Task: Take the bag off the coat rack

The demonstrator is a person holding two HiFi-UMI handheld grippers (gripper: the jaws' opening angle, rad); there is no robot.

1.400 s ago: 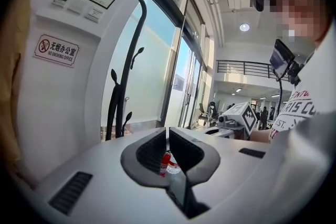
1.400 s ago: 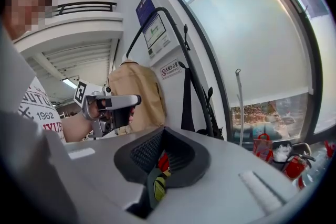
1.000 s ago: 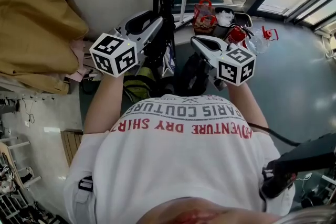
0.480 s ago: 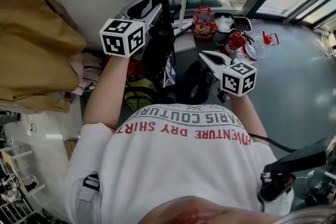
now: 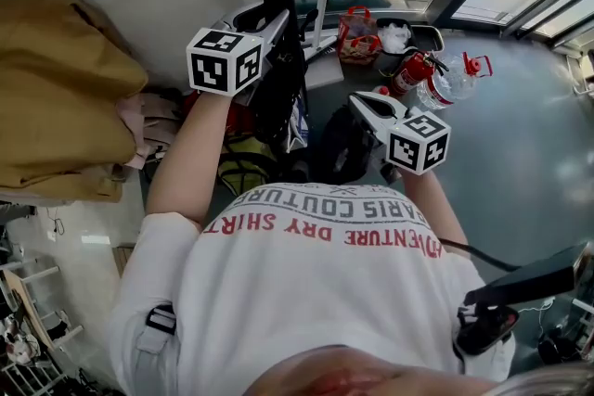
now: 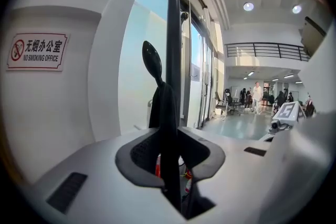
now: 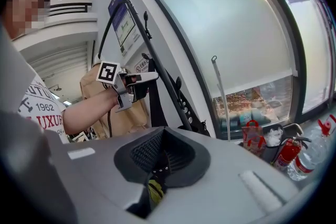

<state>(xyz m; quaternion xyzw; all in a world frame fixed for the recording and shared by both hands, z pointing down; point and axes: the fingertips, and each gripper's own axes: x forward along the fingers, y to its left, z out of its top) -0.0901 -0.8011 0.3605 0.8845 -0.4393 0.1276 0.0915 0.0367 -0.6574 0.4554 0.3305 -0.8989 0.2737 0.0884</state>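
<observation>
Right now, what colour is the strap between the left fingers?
Black strap, clearest in left gripper view.

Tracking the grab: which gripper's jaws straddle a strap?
The left gripper, the higher one: the black strap runs between its jaws, which have just been closing.

— Plenty of daylight in here, isn't there? It pours through the glazing (image 7: 252, 34) and leaves the white wall (image 5: 176, 0) flat and bright.
— Yes, and the grey floor (image 5: 520, 144) carries a pale sheen from it. The coat rack pole (image 6: 173, 60) stands as a dark silhouette against the pane.
— Far down the hall, the ceiling lamps (image 6: 248, 6) flare into small white spots.
— Both gripper views bend hard at the edges and sink into a black rim; straight frames curve.
— And the left claw (image 6: 170, 149), so close to its lens, is soft and out of focus. The right claw (image 7: 161, 152) too.
— The head view is sharp, its shadows gentle.
</observation>
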